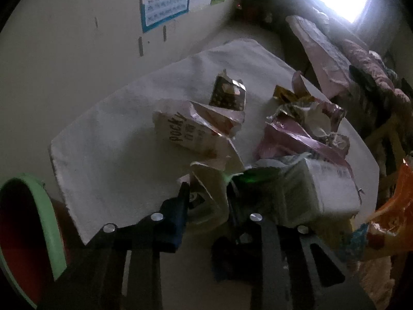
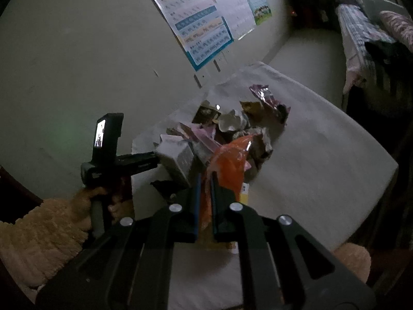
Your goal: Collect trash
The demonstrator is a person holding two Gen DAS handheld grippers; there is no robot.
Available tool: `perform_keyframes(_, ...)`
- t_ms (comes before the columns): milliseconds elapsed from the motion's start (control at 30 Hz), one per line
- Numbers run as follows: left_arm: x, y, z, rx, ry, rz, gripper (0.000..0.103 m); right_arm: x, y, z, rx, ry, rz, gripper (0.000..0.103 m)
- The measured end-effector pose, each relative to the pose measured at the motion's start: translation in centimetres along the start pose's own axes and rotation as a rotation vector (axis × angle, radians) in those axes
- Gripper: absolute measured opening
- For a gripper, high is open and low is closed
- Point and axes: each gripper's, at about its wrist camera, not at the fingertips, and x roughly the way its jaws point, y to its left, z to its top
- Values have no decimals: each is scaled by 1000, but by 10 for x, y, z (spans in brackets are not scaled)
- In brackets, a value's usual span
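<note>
A pile of trash lies on a white cloth (image 1: 116, 134). It holds a Pocky box (image 1: 188, 131), a dark snack packet (image 1: 228, 95), pink foil wrappers (image 1: 296, 137) and a white carton (image 1: 322, 188). My left gripper (image 1: 206, 193) is shut on a crumpled white carton piece (image 1: 209, 188) at the near side of the pile. My right gripper (image 2: 205, 178) is shut on an orange wrapper (image 2: 229, 160) and holds it up in front of the pile (image 2: 232, 126). The orange wrapper also shows in the left wrist view (image 1: 389, 211), at the right edge.
A bin with a green rim (image 1: 49, 211) stands at the lower left of the left wrist view. A wall with posters (image 2: 201, 25) runs behind the table. A bed with bedding (image 1: 348, 59) lies to the right. The left hand-held gripper (image 2: 116, 162) shows in the right wrist view.
</note>
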Motion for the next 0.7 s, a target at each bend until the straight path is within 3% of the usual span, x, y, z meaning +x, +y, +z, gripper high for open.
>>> perform_keyframes(67, -5, 3, -1, -4, -16, 4, 17, -6, 5, 4, -17, -17, -3, 7)
perform_keyframes(300, -44, 21, -10, 3, -106, 60, 16, -29, 27, 26, -68, -84, 2, 7)
perform_keyframes(433, -78, 41, -19, -11, -166, 139, 16, -36, 51, 42, -128, -114, 23, 7)
perform_keyframes(567, -111, 68, -31, -53, -213, 216, 16, -27, 89, 60, -196, -127, 83, 7)
perform_keyframes(700, -130, 113, -55, -167, -208, 260, 16, 7, 136, 70, -269, -100, 192, 7)
